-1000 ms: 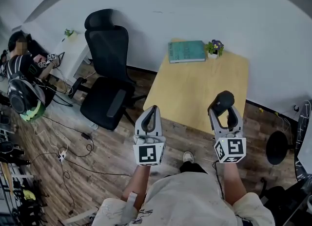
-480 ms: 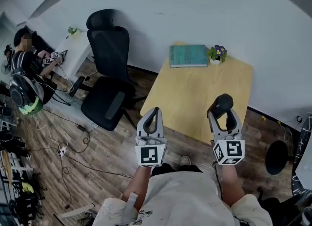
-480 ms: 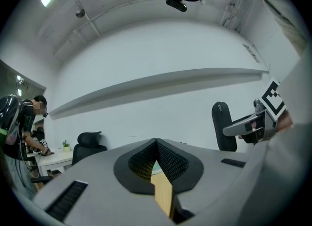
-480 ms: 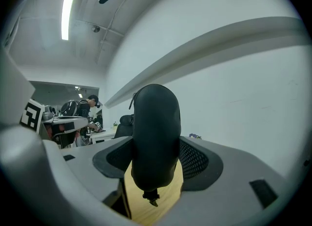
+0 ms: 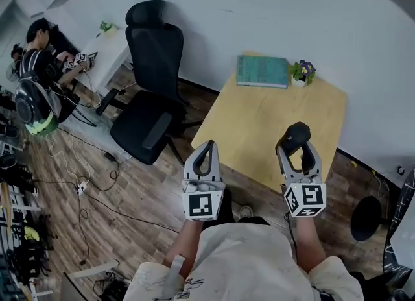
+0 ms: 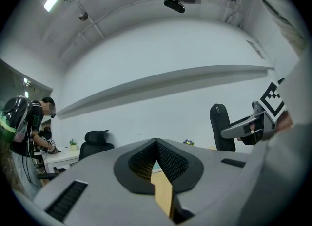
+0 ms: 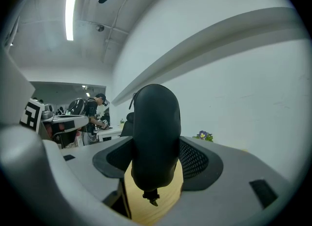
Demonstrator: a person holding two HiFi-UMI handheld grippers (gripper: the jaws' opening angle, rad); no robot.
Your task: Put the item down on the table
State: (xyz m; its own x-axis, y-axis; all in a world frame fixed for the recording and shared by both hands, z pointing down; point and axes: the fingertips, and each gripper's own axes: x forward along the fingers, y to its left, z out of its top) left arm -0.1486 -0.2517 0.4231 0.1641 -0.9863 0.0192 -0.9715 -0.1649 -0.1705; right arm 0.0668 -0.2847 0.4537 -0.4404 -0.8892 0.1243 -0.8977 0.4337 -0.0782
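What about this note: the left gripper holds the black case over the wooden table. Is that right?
No. The right gripper holds the black case over the wooden table, as the right gripper view shows; the left gripper is shut with nothing between its jaws.

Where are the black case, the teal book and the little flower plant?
black case (image 7: pixel 156 132), right gripper view, middle of its body
teal book (image 5: pixel 262 71), head view, middle of its cover
flower plant (image 5: pixel 303 69), head view, its purple blossoms
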